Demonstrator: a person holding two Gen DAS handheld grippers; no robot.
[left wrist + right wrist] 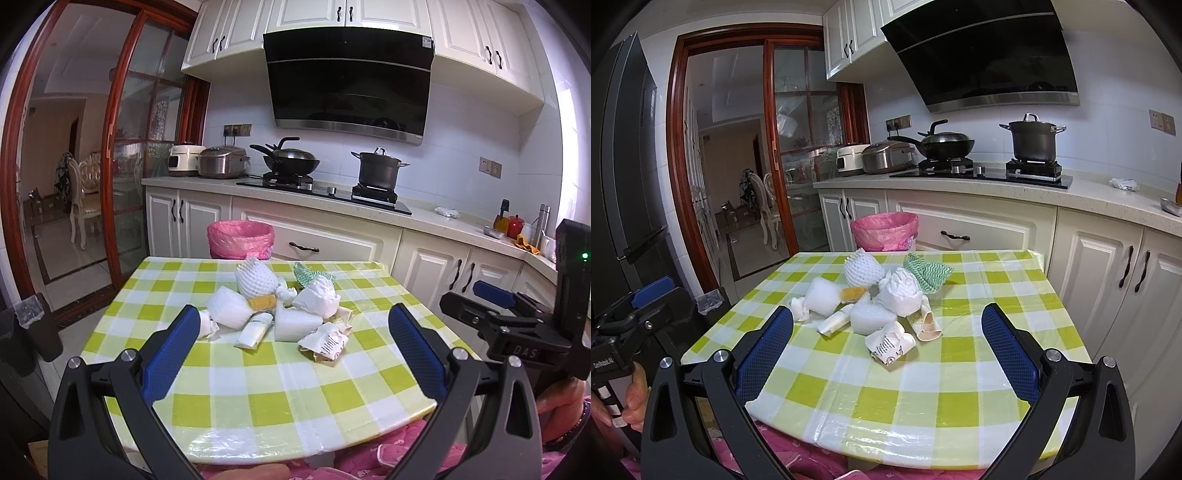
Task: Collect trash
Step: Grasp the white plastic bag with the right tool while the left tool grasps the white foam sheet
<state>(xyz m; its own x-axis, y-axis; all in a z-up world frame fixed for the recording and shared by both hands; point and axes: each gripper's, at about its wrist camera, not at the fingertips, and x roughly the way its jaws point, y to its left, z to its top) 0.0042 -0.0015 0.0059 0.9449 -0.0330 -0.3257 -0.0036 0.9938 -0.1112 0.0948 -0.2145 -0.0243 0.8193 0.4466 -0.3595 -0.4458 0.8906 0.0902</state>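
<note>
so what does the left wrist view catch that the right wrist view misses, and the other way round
Only the left wrist view shows the red jar and steel bottle on the far counter, plus the right gripper. Only the right wrist view shows the tall dark fridge and the left gripper. Both show the trash pile on the checked table, the pink-lined bin behind it, the wok and the pot.
</note>
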